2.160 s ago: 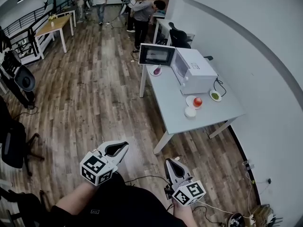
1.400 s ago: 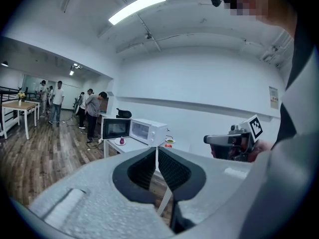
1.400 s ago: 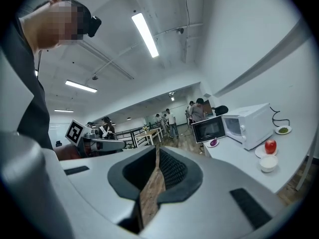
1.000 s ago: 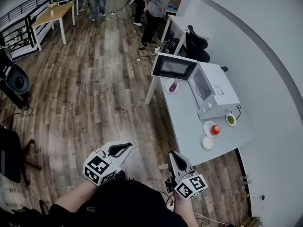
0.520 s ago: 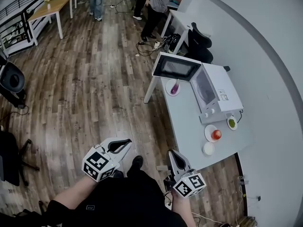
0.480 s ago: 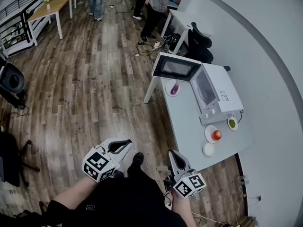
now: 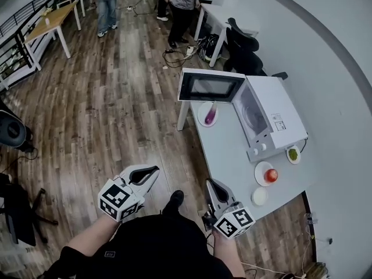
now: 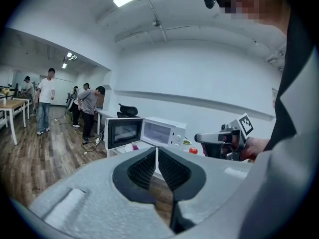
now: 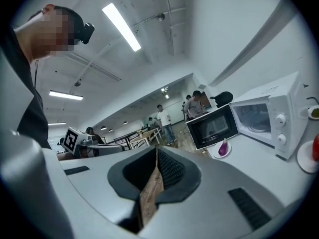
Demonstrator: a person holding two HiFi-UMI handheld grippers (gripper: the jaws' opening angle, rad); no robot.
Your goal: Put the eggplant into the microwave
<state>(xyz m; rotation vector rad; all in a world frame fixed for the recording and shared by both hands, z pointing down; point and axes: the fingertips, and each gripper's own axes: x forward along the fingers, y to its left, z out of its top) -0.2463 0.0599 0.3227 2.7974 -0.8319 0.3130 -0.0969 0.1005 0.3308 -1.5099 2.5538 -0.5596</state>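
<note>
Across the wood floor [image 7: 116, 97], the eggplant [image 7: 210, 114] lies on a plate [image 7: 200, 120] at the table's [image 7: 232, 156] far corner beside the open microwave [image 7: 273, 116]; approach squarely, then part your empty, tightly closed left claw [image 7: 152, 170] and right claw [image 7: 212, 184].

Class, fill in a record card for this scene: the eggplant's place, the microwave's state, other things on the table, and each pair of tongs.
Eggplant: on a plate on the table, beside the open door.
Microwave: on the table, door swung wide.
Other items: red fruit on a second plate, green food in a dish, small white dish.
Left tongs: shut, empty, over the floor.
Right tongs: shut, empty, short of the table.
</note>
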